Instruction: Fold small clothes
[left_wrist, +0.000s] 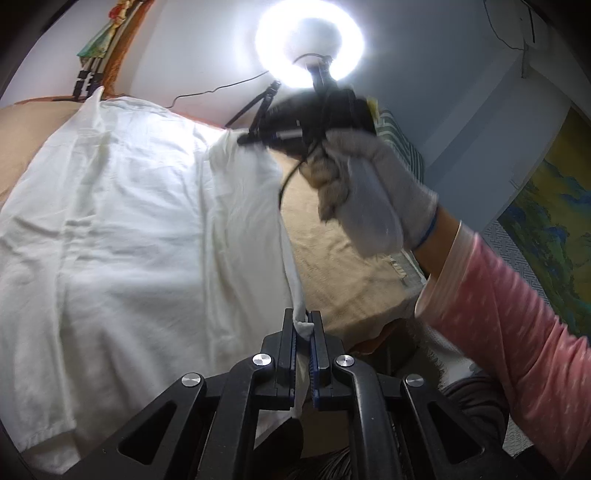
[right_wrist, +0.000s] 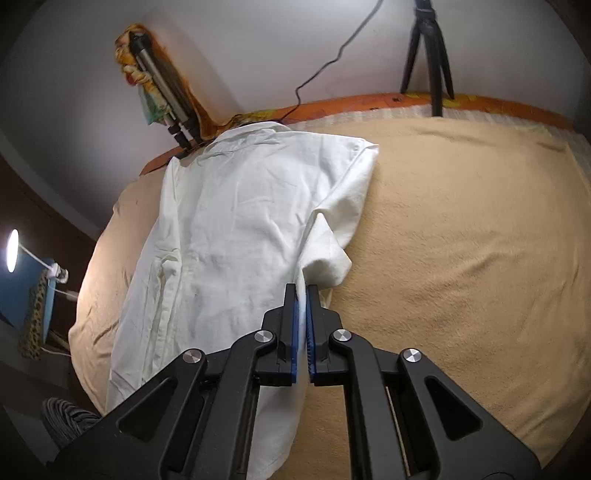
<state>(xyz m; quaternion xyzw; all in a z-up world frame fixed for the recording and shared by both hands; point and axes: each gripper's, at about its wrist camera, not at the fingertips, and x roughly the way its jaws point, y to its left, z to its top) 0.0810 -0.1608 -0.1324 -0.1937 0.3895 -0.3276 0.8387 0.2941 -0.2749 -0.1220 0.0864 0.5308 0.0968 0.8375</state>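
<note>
A white short-sleeved shirt (left_wrist: 129, 221) lies spread on a beige blanket (left_wrist: 332, 258). My left gripper (left_wrist: 303, 321) is shut on a corner of the shirt's edge, and a strip of cloth rises taut from its pads. Further along that edge, a gloved hand (left_wrist: 376, 184) holds my right gripper (left_wrist: 245, 140), whose tips pinch the cloth. In the right wrist view the shirt (right_wrist: 229, 229) lies lengthwise. My right gripper (right_wrist: 302, 291) is shut on the side edge just below a folded sleeve (right_wrist: 332, 254), with white cloth between the blue pads.
A person's pink sleeve (left_wrist: 517, 332) crosses the right side. A ring light (left_wrist: 310, 40) shines above the far edge. A black tripod (right_wrist: 428, 55) and a folded stand (right_wrist: 162, 85) stand at the back. The blanket (right_wrist: 461, 240) lies bare right of the shirt.
</note>
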